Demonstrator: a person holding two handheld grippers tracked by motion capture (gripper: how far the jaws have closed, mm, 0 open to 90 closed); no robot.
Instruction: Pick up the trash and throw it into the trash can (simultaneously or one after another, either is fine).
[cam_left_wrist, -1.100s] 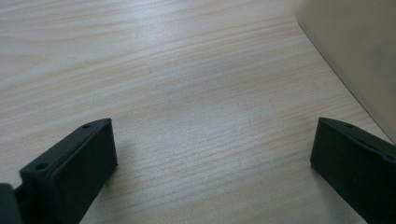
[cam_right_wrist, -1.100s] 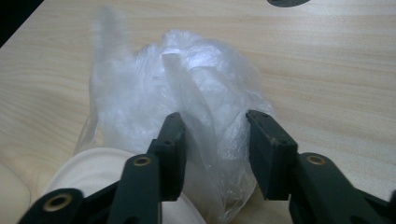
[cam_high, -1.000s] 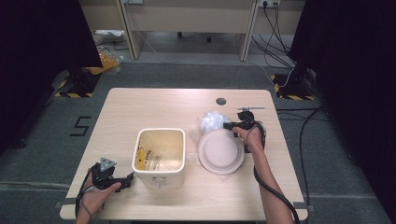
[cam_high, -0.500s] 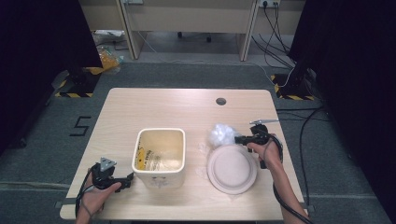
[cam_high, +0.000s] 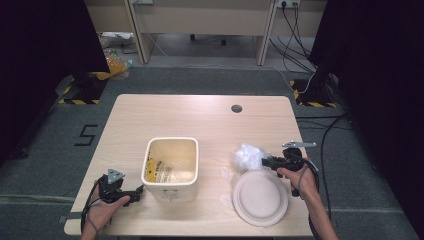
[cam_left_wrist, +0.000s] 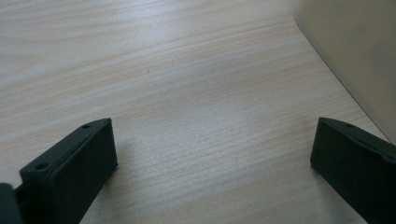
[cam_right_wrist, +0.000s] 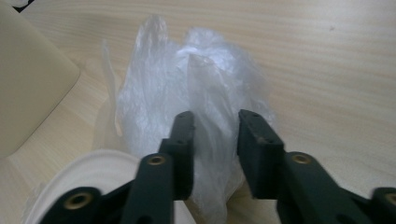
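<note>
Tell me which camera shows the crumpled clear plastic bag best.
The right gripper view: the plastic bag sits close up, its film pinched between the right gripper jaws. The high view shows it small beside the white plate. The left gripper view looks at bare tabletop.

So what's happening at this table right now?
A person holds a gripper in each hand. The right gripper has its jaws closed on a crumpled clear plastic bag, which lies on the table just beyond a white plate. The left gripper rests on the table with its jaws wide open and nothing between them, beside a cream bin that stands in the middle of the table.
</note>
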